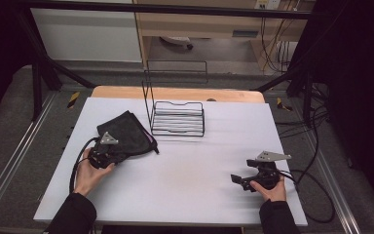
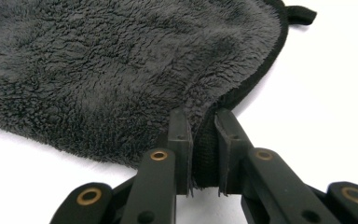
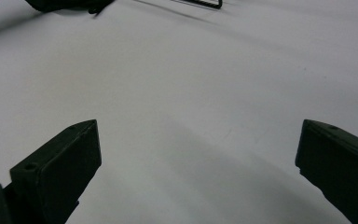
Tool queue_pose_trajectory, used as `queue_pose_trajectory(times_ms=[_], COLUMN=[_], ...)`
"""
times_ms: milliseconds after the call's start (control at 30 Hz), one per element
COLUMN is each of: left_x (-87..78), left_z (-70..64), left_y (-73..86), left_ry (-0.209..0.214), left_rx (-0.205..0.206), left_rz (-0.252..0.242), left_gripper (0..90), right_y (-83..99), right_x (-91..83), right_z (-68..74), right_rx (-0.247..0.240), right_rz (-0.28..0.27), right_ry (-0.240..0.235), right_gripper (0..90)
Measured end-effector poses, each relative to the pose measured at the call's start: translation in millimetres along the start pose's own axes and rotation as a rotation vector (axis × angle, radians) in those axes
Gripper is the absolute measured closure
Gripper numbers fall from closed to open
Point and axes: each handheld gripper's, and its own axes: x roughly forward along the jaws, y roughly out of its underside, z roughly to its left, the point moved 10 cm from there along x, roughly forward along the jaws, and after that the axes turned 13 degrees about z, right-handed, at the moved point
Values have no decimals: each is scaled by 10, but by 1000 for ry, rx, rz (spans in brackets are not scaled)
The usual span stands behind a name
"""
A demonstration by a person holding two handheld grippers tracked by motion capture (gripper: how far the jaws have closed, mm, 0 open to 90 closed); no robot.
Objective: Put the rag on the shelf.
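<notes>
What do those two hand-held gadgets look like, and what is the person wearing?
Both the left gripper and the right gripper are black, each topped by a grey three-cornered plate and trailing a black cable. Their flat black fingers have brass-coloured rivets. The person's sleeves are black.

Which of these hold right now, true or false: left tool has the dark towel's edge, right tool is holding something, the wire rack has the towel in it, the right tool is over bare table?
1. The left tool is shut on the hemmed edge of the dark towel. True.
2. The right tool is holding something. False: its jaws stand wide apart with nothing between them.
3. The towel lies inside the wire rack. False: it lies on the white table, to the left of the rack.
4. The right tool is over bare table. True: only the white surface shows between its jaws.
</notes>
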Motion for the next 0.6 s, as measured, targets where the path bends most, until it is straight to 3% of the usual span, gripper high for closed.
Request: queue_pose_trajectory(times_ms=[267,600], left_x=[-137,-251], left_z=[-44,-229], left_y=[-32,54], left_ry=[30,74], left_rx=[-3,16], left_rz=[-27,-42], left_gripper=[789,789], right_y=[1,4], right_x=[0,-5], right_z=[4,14], right_rx=[1,0], right_rz=[2,4], right_ry=[-3,-10], right_gripper=[9,9])
